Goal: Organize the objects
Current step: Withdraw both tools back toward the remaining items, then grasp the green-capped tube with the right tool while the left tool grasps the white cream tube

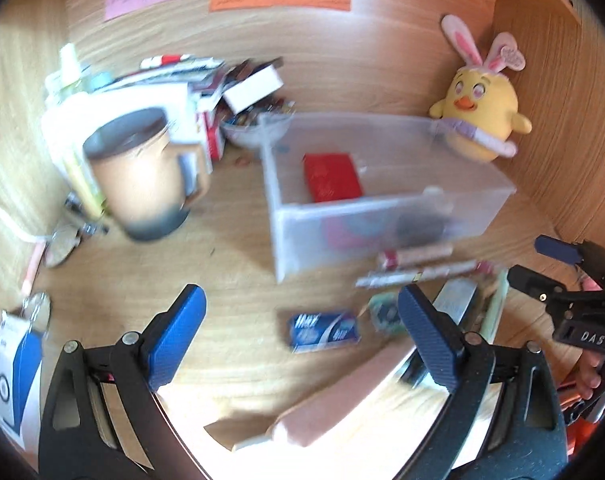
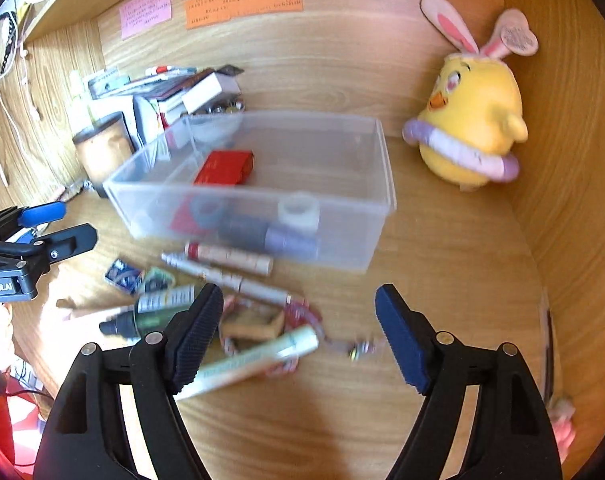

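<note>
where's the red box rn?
The red box lies inside the clear bin, toward its back-left in the right wrist view, behind the tape rolls.

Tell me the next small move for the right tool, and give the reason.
Probably lower the right tool onto the pale green tube lying just below its open fingers and close on it. Both tools are open and hold nothing, the tube lies loose on the desk, and the clear bin behind it already holds a red box and markers.
</note>
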Demonstrator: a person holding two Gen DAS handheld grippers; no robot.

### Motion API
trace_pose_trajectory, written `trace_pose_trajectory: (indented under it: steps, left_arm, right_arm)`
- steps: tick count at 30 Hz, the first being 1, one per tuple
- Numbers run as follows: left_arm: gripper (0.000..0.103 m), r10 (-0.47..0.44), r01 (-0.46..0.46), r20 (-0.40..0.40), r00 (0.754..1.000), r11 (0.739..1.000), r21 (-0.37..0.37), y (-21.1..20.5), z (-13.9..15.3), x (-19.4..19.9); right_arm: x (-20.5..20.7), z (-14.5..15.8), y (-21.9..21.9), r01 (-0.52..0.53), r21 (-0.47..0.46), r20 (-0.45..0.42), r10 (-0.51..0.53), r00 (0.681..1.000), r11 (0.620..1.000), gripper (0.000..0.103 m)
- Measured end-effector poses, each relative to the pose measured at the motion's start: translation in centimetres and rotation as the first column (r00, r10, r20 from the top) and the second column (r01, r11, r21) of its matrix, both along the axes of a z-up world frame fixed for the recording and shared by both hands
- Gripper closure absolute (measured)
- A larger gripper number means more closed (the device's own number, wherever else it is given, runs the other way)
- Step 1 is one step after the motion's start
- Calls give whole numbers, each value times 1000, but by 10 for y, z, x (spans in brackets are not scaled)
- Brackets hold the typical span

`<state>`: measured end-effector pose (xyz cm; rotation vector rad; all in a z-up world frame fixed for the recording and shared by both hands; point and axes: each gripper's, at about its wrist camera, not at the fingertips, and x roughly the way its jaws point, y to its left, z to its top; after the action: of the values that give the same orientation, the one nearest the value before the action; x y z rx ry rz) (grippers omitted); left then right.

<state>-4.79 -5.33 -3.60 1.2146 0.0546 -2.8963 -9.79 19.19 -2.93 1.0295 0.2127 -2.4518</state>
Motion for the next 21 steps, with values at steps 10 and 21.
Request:
trace_pose_trajectory:
  steps: [10,21]
  left_arm:
    - [5,-38,36,80,996,999,22,-8,-32,34]
    - [20,-87,90,90,992,996,-26,3,-51,38]
  right_arm:
    - [20,-31,4,43,-65,128,-34,991,997,27]
    - [21,-41,-4,74,-78,159,-61,985,994,28]
